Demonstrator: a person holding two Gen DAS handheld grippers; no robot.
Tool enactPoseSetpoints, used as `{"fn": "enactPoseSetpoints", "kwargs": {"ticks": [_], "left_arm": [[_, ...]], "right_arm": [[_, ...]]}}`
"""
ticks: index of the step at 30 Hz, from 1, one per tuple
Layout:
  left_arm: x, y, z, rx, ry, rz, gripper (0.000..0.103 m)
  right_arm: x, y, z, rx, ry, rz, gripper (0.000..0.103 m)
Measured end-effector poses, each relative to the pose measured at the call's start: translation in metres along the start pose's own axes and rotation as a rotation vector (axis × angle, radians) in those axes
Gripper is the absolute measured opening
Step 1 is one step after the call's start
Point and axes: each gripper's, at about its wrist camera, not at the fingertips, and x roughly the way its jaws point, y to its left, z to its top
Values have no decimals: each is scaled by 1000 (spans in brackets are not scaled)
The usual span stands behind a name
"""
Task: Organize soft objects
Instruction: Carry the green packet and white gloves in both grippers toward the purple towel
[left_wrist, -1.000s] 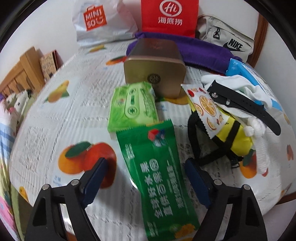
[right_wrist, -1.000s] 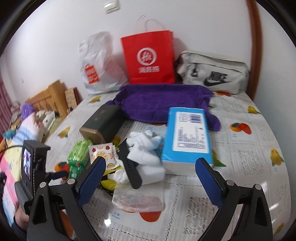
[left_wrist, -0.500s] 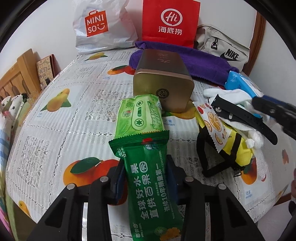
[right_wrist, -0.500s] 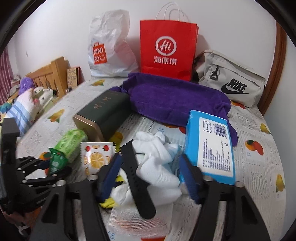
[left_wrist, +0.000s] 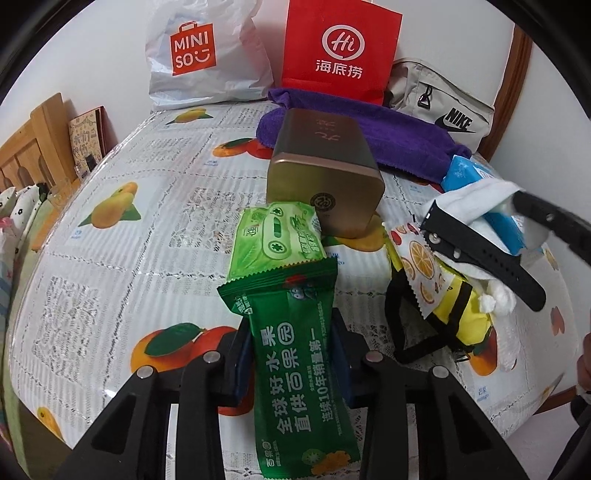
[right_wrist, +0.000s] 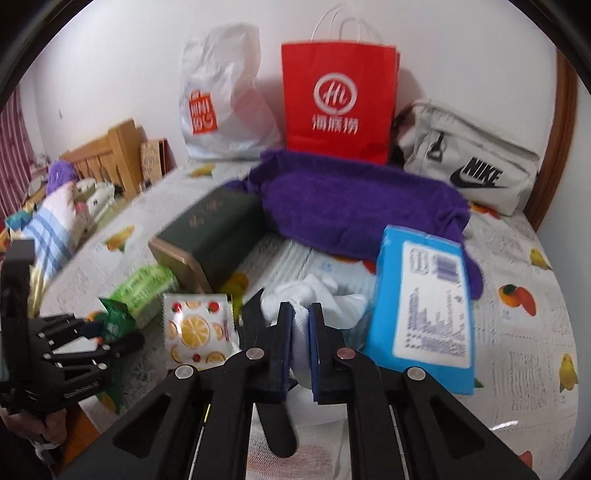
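Two handheld grippers each clamp an item on a bed strewn with soft goods.

The left gripper (left_wrist: 291, 354) has its jaws closed on a dark green snack packet (left_wrist: 299, 373), which runs lengthwise between the pads, its top end sticking out past them toward a light green tissue pack (left_wrist: 277, 236). The right gripper (right_wrist: 301, 339) has just been closing and now pinches a fold of white cloth (right_wrist: 310, 295) between nearly shut pads. A black watch strap (right_wrist: 255, 325) lies just left of those jaws, over the cloth. A blue tissue pack (right_wrist: 424, 306) sits just to the right, an orange-print sachet (right_wrist: 195, 328) to the left. Behind are a closed dark metal tin (right_wrist: 210, 229) on its side, a purple towel (right_wrist: 354, 199), a red paper bag (right_wrist: 338, 103), a white plastic bag (right_wrist: 221, 103) and a grey Nike pouch (right_wrist: 469, 162); their contents cannot be seen.
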Motion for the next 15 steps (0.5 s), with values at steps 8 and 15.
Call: {"fn": "enactPoseSetpoints", "kwargs": {"ticks": [8, 15], "left_arm": [[-15, -2, 2, 2, -18, -2, 31], [-28, -7, 4, 1, -41, 4, 31]], "right_arm": [[-51, -20, -4, 46, -97, -2, 9], [-79, -43, -15, 103, -142, -32, 9]]}}
